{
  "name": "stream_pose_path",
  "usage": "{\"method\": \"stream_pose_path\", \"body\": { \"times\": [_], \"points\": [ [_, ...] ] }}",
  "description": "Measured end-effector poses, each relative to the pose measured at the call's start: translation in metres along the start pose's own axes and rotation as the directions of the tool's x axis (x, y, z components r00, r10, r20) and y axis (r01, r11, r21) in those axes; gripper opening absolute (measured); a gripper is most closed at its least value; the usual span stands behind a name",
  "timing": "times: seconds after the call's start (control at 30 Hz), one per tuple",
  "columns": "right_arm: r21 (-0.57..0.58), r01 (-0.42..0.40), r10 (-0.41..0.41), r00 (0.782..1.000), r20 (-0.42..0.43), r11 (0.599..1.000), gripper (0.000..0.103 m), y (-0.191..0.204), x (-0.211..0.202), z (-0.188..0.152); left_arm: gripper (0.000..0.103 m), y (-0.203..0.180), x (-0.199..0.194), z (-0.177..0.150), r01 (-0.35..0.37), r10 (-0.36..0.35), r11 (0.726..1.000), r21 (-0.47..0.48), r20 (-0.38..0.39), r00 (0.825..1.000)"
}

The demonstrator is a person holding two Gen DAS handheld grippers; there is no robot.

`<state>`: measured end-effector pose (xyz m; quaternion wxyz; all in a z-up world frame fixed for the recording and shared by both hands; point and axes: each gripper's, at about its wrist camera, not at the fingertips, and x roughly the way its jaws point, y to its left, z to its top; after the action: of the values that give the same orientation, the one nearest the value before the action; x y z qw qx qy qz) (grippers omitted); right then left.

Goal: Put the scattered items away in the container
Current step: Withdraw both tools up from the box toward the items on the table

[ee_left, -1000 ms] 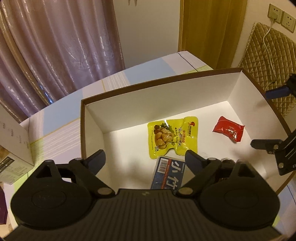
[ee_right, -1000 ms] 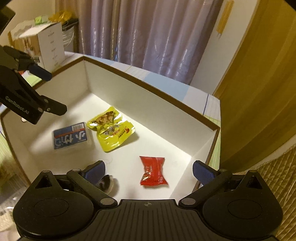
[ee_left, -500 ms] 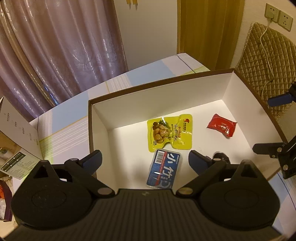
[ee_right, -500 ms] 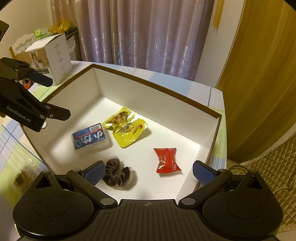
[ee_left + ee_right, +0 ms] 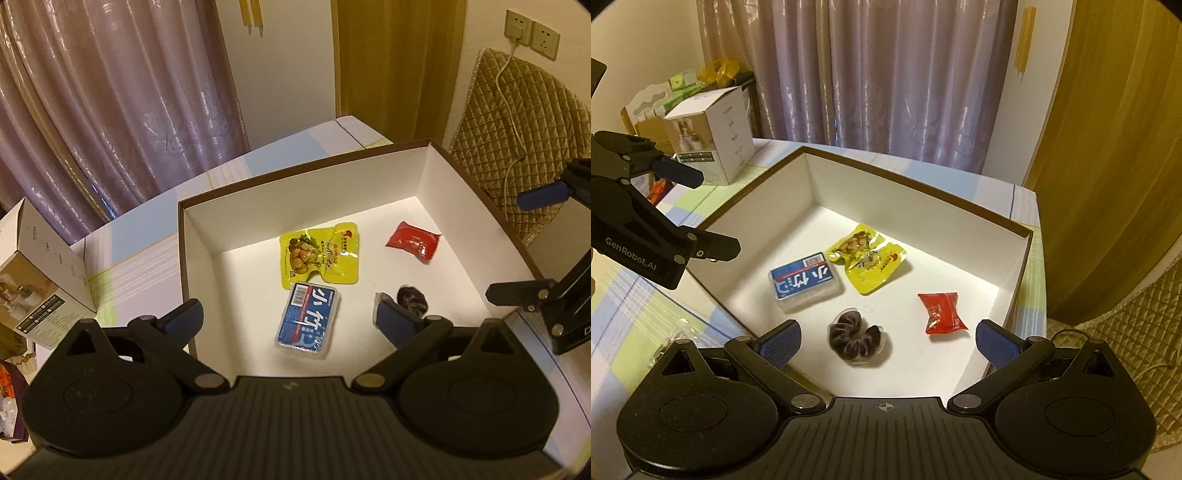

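Observation:
A white cardboard box with a brown rim [image 5: 181, 236] [image 5: 1015, 280] holds a yellow snack pouch [image 5: 319, 256] [image 5: 871, 264], a blue tissue pack [image 5: 308, 319] [image 5: 803, 282], a red candy packet [image 5: 413, 242] [image 5: 940, 312] and a dark scrunchie [image 5: 412, 301] [image 5: 855, 339]. My left gripper [image 5: 288, 321] is open and empty above the box's near left side. My right gripper [image 5: 886, 343] is open and empty above the box's near right side. Each gripper also shows in the other's view, the right one [image 5: 532, 251] and the left one [image 5: 698, 210].
A white product carton [image 5: 40, 273] [image 5: 713, 144] stands on the checked tablecloth [image 5: 136, 258] left of the box. A clear plastic item [image 5: 672, 336] lies on the cloth near the box. Curtains hang behind. A quilted chair back [image 5: 517, 122] stands at the right.
Both grippers have risen and pulled back from the box. The scrunchie now lies fully in view on the box floor.

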<state>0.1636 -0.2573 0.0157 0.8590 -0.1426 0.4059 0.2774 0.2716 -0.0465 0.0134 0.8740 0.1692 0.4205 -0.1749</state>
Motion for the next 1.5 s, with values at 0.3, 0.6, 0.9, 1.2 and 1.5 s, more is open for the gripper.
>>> {"method": "stream_pose_path", "body": {
  "times": [0.3, 0.6, 0.9, 1.2, 1.5],
  "points": [
    [0.018, -0.001, 0.000, 0.999, 0.045, 1.000, 0.103, 0.014, -0.030, -0.012, 0.099, -0.007, -0.030, -0.011, -0.004, 0.004, 1.000, 0.005, 0.031, 0.999],
    [0.030, 0.000, -0.002, 0.997, 0.081, 1.000, 0.103, 0.027, -0.056, -0.020, 0.099, -0.011, -0.061, -0.026, -0.008, 0.008, 1.000, 0.011, 0.063, 0.998],
    [0.052, 0.000, -0.007, 0.993, 0.119, 0.999, 0.103, 0.044, -0.079, -0.033, 0.100, -0.014, -0.088, -0.043, -0.006, 0.005, 1.000, 0.011, 0.088, 0.996],
    [0.075, 0.019, -0.029, 0.989, 0.142, 0.997, 0.103, 0.055, -0.095, -0.045, 0.100, -0.020, -0.109, -0.059, -0.006, 0.003, 1.000, 0.020, 0.111, 0.994],
    [0.101, 0.017, -0.031, 0.989, 0.145, 0.995, 0.103, 0.062, -0.102, -0.061, 0.102, -0.024, -0.123, -0.076, 0.000, -0.003, 1.000, 0.027, 0.129, 0.992]
  ]
}}
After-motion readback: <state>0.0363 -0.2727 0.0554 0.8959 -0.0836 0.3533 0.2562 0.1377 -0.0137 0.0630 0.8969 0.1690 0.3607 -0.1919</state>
